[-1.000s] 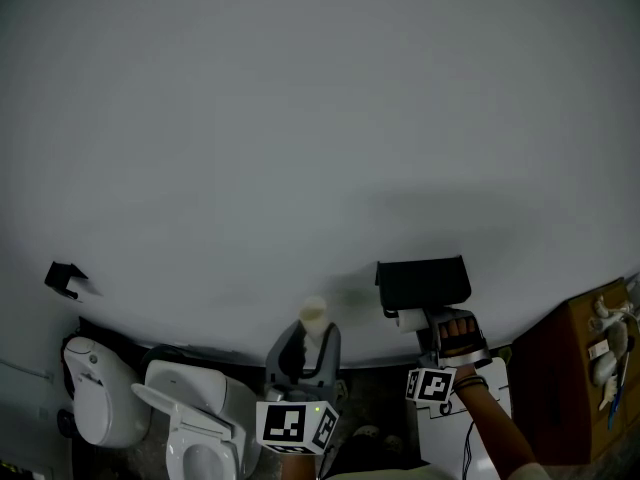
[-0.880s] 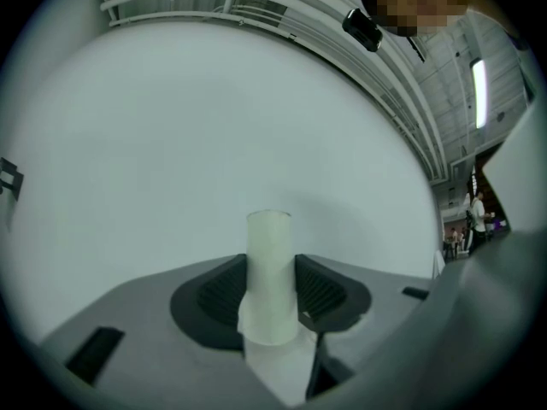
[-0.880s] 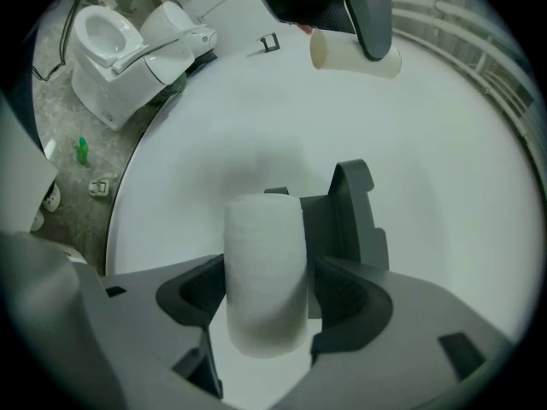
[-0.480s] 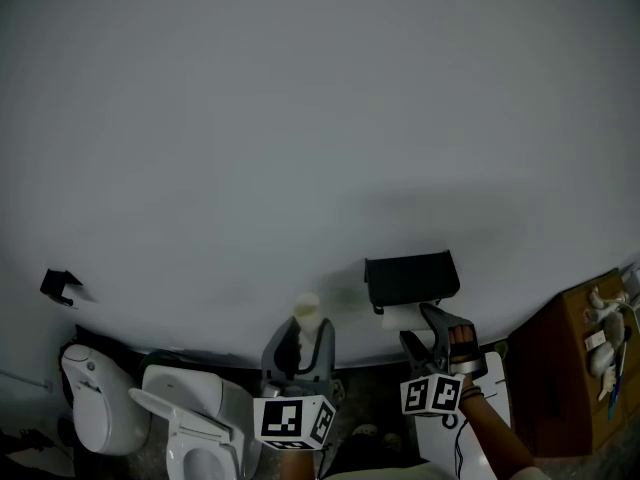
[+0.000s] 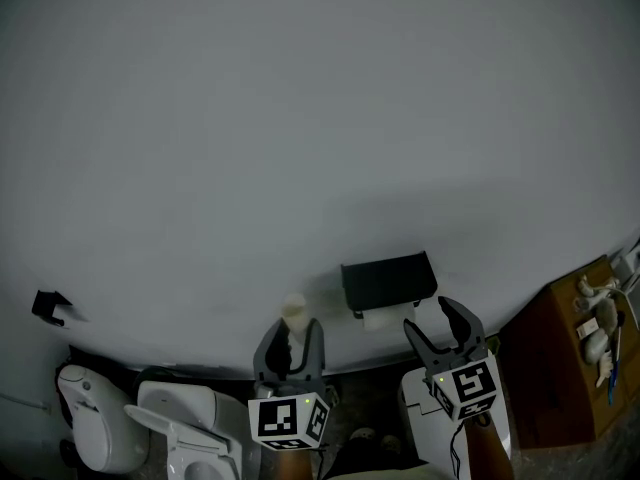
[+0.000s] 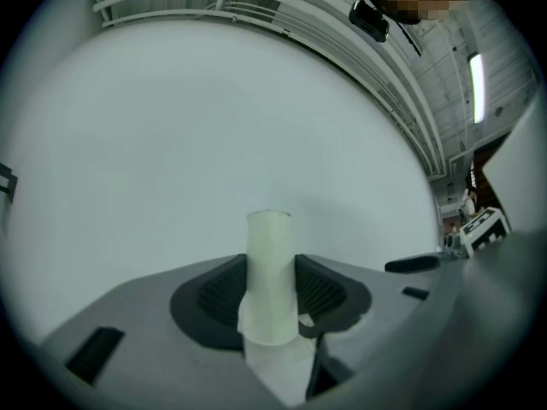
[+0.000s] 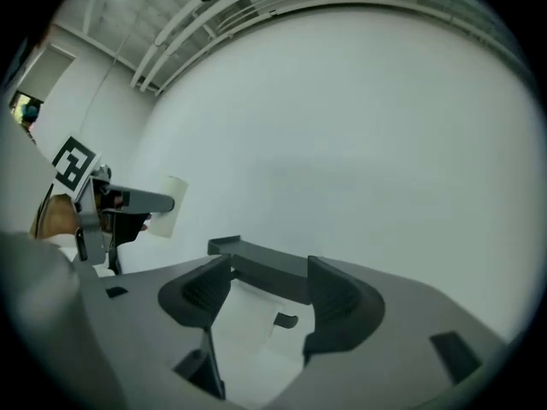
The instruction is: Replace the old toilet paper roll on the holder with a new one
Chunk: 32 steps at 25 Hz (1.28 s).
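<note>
The holder is mounted on the wall at lower centre of the head view, with a white roll under its black cover, long axis left to right. It lies just upper left of the right hand-held gripper, which is spread wide and empty, and is judged nearer. Further left, the left hand-held gripper is clamped on an upright pale tube

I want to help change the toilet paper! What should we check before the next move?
1. Thin white paper tube gripped by the left gripper: ok.
2. Right gripper empty, jaws apart: ok.
3. Black wall holder just ahead of the right gripper: ok.
4. Holder emptied: cannot tell; something white shows beneath it.
5. Full new roll in sight: not ok, none seen.
</note>
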{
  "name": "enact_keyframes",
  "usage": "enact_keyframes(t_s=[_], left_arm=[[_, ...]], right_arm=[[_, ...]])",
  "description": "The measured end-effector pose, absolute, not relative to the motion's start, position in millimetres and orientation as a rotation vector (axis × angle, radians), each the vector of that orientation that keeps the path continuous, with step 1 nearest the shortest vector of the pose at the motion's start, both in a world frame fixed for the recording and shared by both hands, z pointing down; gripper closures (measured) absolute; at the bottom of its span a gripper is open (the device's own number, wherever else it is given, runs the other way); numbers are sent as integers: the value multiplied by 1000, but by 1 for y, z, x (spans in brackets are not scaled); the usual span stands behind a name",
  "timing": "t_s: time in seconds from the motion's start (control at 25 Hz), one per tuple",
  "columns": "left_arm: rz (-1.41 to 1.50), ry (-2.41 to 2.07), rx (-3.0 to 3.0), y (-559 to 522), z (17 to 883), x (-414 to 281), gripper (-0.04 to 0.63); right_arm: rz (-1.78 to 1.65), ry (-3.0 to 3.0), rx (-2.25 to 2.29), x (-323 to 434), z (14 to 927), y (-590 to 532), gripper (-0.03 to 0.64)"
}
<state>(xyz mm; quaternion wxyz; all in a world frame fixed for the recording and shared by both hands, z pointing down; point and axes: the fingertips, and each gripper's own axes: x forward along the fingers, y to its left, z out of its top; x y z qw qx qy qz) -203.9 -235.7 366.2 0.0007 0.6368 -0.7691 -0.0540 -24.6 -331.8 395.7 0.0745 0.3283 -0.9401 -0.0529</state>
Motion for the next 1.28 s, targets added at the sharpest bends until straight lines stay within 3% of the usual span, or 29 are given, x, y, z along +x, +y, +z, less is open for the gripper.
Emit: enact_keyframes(t_s=[0.2,0.36,1.28], left_arm=[[-165,-2406,2025,-242,365,-196,413],[-159,-2403,2033,-245,365,-191,413],[-151,-2414,2063,-252,357,-183,414]], right_arm=[[-25,-2835,1300,16,382,-355,506],[25,-2835,1449,38,376,-360,563],[58,-2799,1535,62,372,-371,584]])
